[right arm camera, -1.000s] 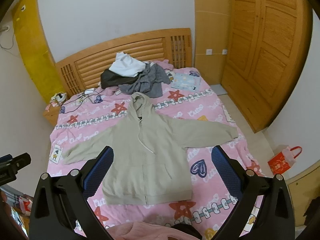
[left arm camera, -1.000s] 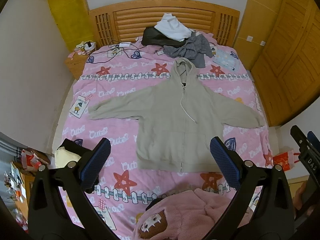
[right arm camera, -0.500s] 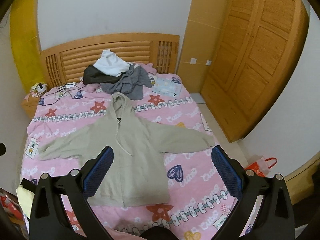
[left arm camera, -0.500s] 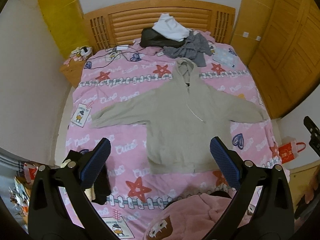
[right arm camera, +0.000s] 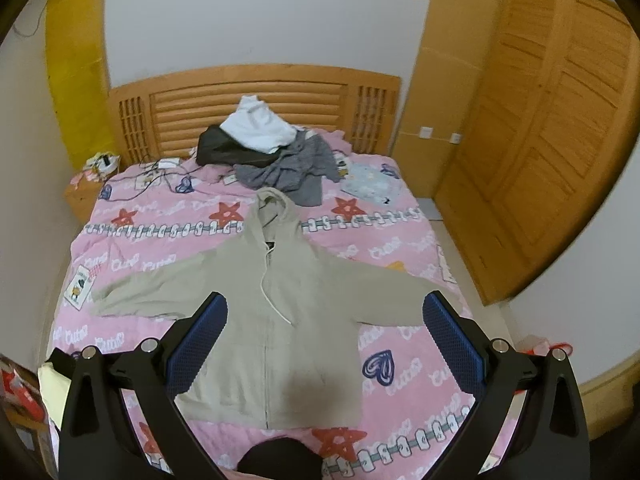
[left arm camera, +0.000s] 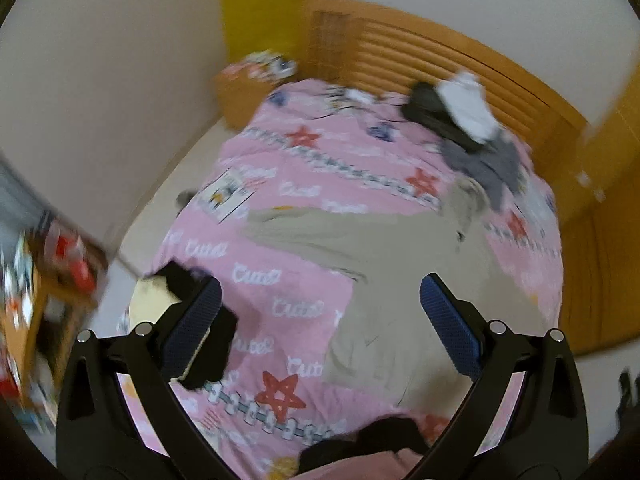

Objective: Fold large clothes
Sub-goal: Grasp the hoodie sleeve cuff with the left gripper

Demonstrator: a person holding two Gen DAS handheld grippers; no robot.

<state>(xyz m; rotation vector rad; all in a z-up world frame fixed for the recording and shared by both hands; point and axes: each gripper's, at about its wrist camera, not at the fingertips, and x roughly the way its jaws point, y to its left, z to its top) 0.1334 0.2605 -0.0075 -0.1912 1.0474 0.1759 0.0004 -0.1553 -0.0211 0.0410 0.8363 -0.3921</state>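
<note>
A bedroom with white walls, a slatted wooden headboard (right arm camera: pixel 256 108) and a wooden wardrobe (right arm camera: pixel 552 128) to the right. The bed (right arm camera: pixel 400 256) wears a pink sheet printed with red stars, hearts and a repeated white word, too soft to read for certain.

A beige hoodie (right arm camera: pixel 280 320) lies flat on the sheet, front up, zipped, hood toward the headboard, sleeves spread to each side. Its right sleeve end is hidden behind the right gripper's finger. Near the headboard a heap of clothes (right arm camera: pixel 264 148) is piled: white on top, black and grey beneath.

The left wrist view is motion-blurred; the nightstand (left arm camera: pixel 248 88) and the clutter at the left edge cannot be made out there. A dark garment (left arm camera: pixel 208 344) at the bed's near left corner is partly covered by the left gripper's finger.

The left gripper (left arm camera: pixel 320 320) is spread wide, holding nothing, above the sheet beside the hoodie. The right gripper (right arm camera: pixel 324 336) is likewise wide apart and empty, above the hoodie's body. A red bag (right arm camera: pixel 544 348) on the floor is mostly hidden.
</note>
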